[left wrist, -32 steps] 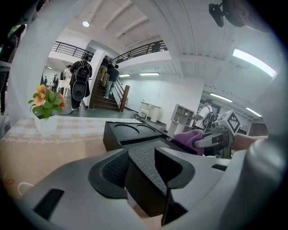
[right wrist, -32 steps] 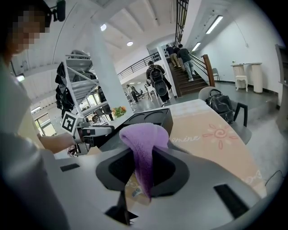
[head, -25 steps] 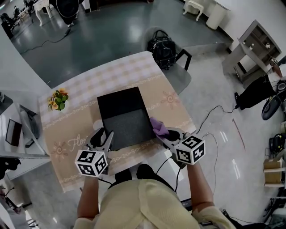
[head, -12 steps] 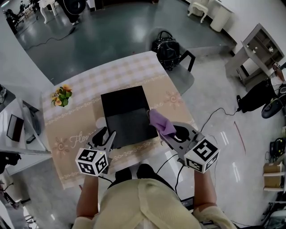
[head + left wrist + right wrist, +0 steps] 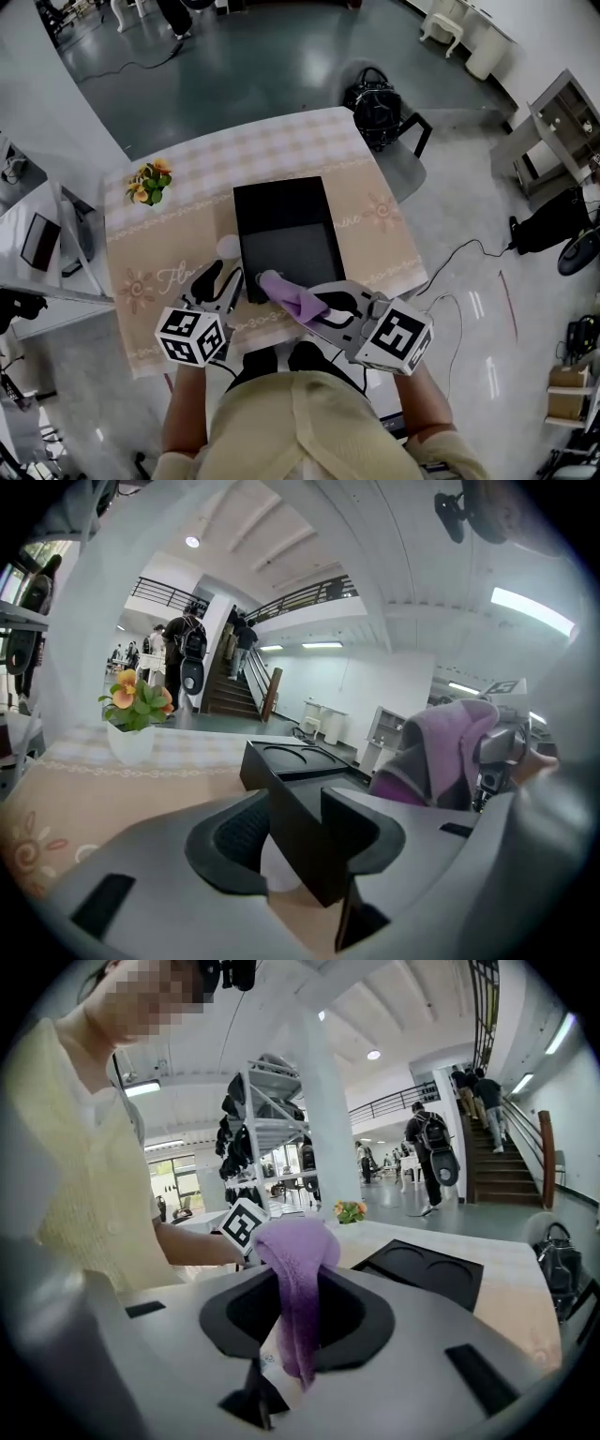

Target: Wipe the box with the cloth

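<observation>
Looking down on a table [image 5: 178, 272] with a beige patterned top, standing on a shiny grey floor. Lying near the middle of it, a black box [image 5: 286, 230], with two round hollows showing in its upper face in both gripper views. Standing at the far left corner of the table, a small pot of flowers [image 5: 148, 183], well apart from the box. Resting on a chair [image 5: 405, 161] beyond the far right corner, a black bag [image 5: 375, 94]. Lying just beside the left wall of the box, a small round white thing [image 5: 228, 246]; not possible to tell what.

Holding the near left corner of the box with the left gripper [image 5: 222, 278]: jaws standing wide, one on each side of the corner, pads against the black walls. Pinching the purple cloth [image 5: 286, 291] with the right gripper [image 5: 309, 307]: jaws standing narrow on it, one end bunching above the tips, the other end hanging down between them. Hovering, in the head view, over the near edge of the box; touching it or not, not possible to tell.
</observation>
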{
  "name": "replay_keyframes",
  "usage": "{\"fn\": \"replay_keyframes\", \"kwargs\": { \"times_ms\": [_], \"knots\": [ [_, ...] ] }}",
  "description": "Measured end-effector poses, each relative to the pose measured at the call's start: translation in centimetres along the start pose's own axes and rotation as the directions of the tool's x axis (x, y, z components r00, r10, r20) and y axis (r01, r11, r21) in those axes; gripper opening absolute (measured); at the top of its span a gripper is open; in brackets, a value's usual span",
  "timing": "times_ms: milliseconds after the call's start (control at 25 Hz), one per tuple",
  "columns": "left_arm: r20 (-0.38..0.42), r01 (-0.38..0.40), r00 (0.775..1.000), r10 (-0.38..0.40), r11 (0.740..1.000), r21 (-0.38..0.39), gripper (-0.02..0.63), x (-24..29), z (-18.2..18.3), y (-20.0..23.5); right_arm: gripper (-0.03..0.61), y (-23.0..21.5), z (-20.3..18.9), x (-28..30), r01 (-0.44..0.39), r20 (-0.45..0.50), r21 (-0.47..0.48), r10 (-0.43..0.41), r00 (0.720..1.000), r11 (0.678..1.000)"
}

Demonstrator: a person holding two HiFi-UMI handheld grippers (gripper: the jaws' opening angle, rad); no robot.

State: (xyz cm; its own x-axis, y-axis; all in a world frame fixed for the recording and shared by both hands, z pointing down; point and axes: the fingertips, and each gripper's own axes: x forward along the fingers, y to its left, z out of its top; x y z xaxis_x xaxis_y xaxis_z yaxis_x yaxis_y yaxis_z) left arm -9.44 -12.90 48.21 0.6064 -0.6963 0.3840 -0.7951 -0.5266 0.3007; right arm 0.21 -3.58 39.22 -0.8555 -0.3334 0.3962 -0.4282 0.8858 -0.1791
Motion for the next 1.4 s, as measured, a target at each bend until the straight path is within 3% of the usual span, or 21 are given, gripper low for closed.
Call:
{"fn": "replay_keyframes", "kwargs": {
  "times_ms": [280, 480, 680, 920, 1400],
  "knots": [
    [0.014, -0.083, 0.996, 0.084, 0.996, -0.035, 0.173, -2.6, -0.5, 2.0, 0.101, 4.1, -1.9, 4.1, -0.222, -0.047, -0.007, 0.222, 0.974, 0.975],
    [0.021, -0.129, 0.991, 0.130, 0.990, -0.056, 0.172, -4.1, -1.0, 3.1, 0.101, 5.2, -4.7, 7.3, -0.276, -0.140, -0.039, 0.268, 0.953, 0.960],
    [0.028, -0.167, 0.985, 0.170, 0.983, -0.075, 0.172, -5.0, -1.3, 3.9, 0.101, 4.4, -7.6, 9.6, -0.216, -0.232, -0.174, 0.173, 0.957, 0.961],
    [0.015, -0.150, 0.988, 0.151, 0.985, -0.081, 0.172, -4.5, -1.8, 3.4, 0.101, 2.3, -8.6, 10.0, -0.094, -0.265, -0.337, 0.002, 0.964, 0.937],
    [-0.015, -0.052, 0.999, 0.051, 0.997, -0.051, 0.172, -1.4, -1.5, 1.1, 0.101, -0.5, -9.9, 6.8, -0.001, -0.296, -0.367, -0.116, 0.948, 0.930]
  ]
}}
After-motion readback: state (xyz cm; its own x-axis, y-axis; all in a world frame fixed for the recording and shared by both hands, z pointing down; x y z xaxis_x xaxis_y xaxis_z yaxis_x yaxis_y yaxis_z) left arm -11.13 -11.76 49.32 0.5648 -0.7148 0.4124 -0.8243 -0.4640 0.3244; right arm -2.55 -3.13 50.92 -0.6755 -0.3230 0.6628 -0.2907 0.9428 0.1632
